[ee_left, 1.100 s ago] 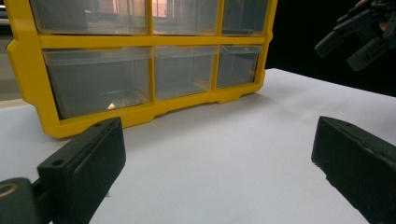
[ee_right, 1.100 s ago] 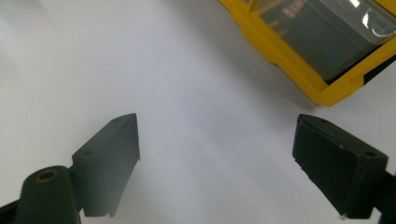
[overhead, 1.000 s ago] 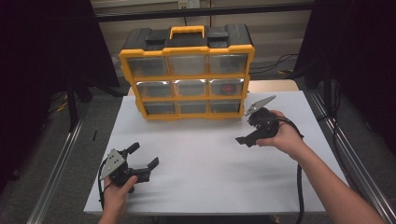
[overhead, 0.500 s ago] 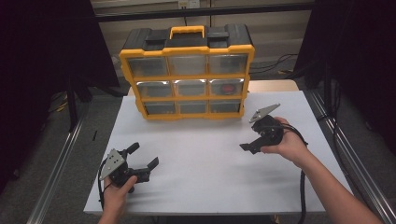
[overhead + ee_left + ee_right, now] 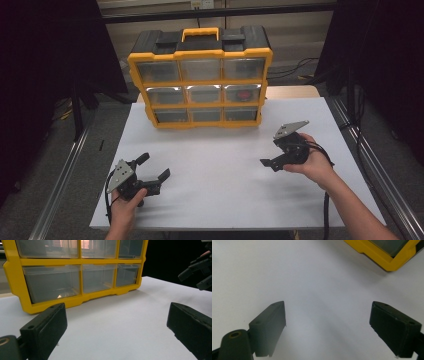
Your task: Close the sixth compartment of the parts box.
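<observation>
Overhead, both open grippers, left gripper and right gripper, flank the organizer.

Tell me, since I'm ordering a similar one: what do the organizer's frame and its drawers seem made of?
The organizer frame looks like moulded yellow plastic, matte, with rounded edges. The drawers look like clear, slightly cloudy plastic: you see through their fronts, which catch glossy reflections.
</observation>
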Motion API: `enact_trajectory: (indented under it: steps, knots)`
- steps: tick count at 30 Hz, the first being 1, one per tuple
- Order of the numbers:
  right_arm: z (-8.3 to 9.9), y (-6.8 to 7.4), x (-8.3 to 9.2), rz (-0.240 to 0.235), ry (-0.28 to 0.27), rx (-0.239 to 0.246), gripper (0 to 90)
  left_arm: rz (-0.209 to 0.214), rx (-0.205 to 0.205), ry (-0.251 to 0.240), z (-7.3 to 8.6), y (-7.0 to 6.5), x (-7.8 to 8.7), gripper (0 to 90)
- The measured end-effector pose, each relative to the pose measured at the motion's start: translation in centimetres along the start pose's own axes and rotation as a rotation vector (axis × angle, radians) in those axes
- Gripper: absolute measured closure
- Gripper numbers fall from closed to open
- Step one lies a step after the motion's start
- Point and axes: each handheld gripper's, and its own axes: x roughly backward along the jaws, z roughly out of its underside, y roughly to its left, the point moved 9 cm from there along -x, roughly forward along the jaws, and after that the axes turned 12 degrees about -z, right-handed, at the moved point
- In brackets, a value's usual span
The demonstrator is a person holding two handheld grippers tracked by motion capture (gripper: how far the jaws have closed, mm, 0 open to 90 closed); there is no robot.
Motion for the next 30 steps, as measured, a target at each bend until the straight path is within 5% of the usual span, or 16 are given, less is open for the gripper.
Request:
enact_trajectory:
  steps: [11,12,20,30]
  knots:
    - [1.7,-0.1,0.6,0.013,-0.122,-0.031,12.7,-0.005,0.031,-0.010,-0.1,-0.2,0.0,3.0]
    - [1.9,-0.1,0.6,0.017,-0.125,-0.036,12.4,0.000,-0.003,0.001,0.0,0.0,0.0,3.0]
    - [3.3,0.0,1.2,0.037,-0.190,-0.058,11.7,0.004,0.001,0.000,0.0,-0.1,0.1,3.1]
    - [4.6,0.1,2.9,0.113,-0.356,-0.091,10.0,0.007,-0.004,0.000,0.0,-0.1,0.1,3.1]
